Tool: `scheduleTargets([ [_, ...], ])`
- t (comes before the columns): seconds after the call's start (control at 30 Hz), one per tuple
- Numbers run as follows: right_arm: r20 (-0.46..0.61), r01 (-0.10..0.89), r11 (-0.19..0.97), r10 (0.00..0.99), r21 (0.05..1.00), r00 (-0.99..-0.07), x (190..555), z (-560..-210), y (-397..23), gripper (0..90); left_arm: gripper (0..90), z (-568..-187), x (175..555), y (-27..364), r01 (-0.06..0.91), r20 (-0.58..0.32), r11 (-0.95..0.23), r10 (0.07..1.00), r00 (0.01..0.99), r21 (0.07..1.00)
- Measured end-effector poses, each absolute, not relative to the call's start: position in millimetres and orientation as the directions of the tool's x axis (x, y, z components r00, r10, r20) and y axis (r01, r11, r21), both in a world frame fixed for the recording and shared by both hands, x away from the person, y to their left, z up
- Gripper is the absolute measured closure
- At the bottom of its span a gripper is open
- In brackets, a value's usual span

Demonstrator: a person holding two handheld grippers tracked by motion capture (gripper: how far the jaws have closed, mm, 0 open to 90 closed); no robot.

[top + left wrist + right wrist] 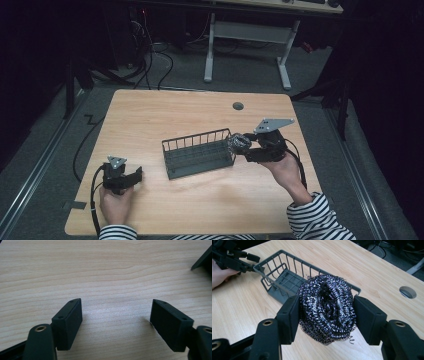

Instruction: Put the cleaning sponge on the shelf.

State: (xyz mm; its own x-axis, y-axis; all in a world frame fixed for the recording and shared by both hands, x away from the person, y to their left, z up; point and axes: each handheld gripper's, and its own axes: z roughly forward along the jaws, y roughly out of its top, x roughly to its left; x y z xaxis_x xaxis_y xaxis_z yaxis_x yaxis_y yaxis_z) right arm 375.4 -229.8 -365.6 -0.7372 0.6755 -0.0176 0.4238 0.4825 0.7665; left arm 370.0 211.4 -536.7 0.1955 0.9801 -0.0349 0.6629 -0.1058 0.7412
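1. High view: your right gripper sits at the right end of the grey wire basket, with the steel wool scourer clamped between its jaws, right at the basket's end wall.
2. Your right hand grips that tool from below and to the right, and a striped sleeve covers your forearm.
3. Right gripper view: both black pads press into opposite sides of the scourer, so the jaws are partly closed around the coiled ball and it bulges between them.
4. Behind the scourer, the basket stands on the wooden table; you cannot tell from this angle whether the scourer touches the rim.
5. Your left gripper rests low near the table's front left, well apart from the basket, with your left hand behind it.
6. Left gripper view: your jaws stand wide apart with nothing between them, just bare wood grain beneath the left gripper.
7. A round cable port lies in the tabletop beyond the basket.
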Motion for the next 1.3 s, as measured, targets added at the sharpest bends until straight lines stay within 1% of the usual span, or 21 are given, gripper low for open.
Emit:
scheduleTargets([
  [0.27, -0.001, 0.431, 0.477, 0.671, 0.766, -0.741, 395, -366, -214, 40.9, 26.1, -537, 370, 211, 0.662, -0.034, -0.106, 0.980, 0.195, 0.742],
  [0.6, 0.020, 0.460, 0.491, 0.667, 0.739, -0.744, 422, -379, -188, 40.8, 26.0, -537, 370, 212, 0.661, -0.040, -0.102, 0.980, 0.196, 0.743],
  [1.1, 0.014, 0.544, 0.558, 0.690, 0.627, -0.724, 454, -418, -161, 39.5, 25.8, -537, 370, 212, 0.661, -0.046, -0.098, 0.979, 0.197, 0.744],
  [1.2, 0.016, 0.558, 0.571, 0.690, 0.602, -0.724, 458, -425, -158, 37.8, 25.7, -537, 370, 212, 0.661, -0.047, -0.098, 0.979, 0.198, 0.744],
  [1.3, 0.030, 0.566, 0.566, 0.691, 0.599, -0.723, 459, -428, -159, 30.3, 25.7, -537, 370, 212, 0.661, -0.048, -0.097, 0.979, 0.199, 0.744],
])
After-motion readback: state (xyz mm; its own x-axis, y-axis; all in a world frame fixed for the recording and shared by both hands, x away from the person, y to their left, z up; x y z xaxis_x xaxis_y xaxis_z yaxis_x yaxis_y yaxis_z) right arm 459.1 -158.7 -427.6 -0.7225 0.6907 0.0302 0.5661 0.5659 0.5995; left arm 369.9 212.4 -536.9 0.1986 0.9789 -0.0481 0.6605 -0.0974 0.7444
